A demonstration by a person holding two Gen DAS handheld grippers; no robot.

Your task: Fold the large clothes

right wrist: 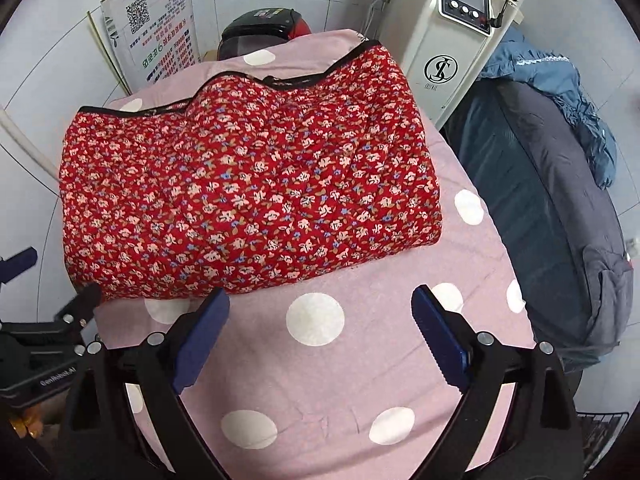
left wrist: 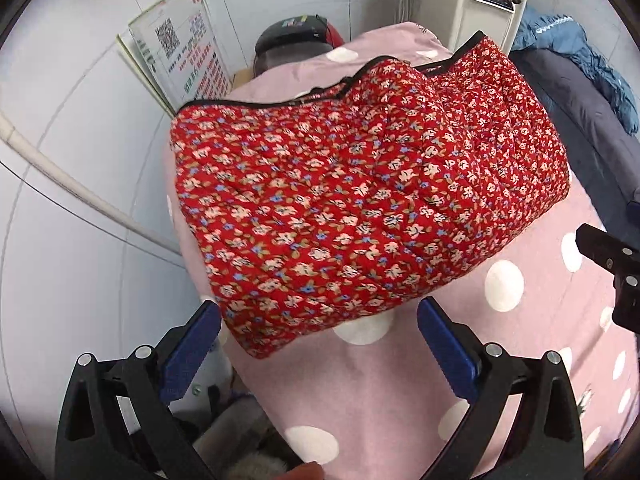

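Note:
A red quilted garment with a small flower print and black trim [left wrist: 360, 184] lies folded into a thick rectangle on a pink sheet with white dots [left wrist: 400, 392]. It also shows in the right wrist view [right wrist: 248, 200]. My left gripper [left wrist: 319, 320] is open and empty, just short of the garment's near corner at the bed's left edge. My right gripper [right wrist: 320, 308] is open and empty, over the sheet [right wrist: 320, 380] in front of the garment's near edge. The right gripper also shows in the left wrist view [left wrist: 612, 264], and the left gripper in the right wrist view [right wrist: 52, 300].
A white machine with a display [right wrist: 448, 40] stands at the back right. Dark grey and blue clothes [right wrist: 560, 184] are piled to the right. A printed sign [right wrist: 156, 36] and a black and red appliance [right wrist: 260, 28] are behind the bed, by the white wall.

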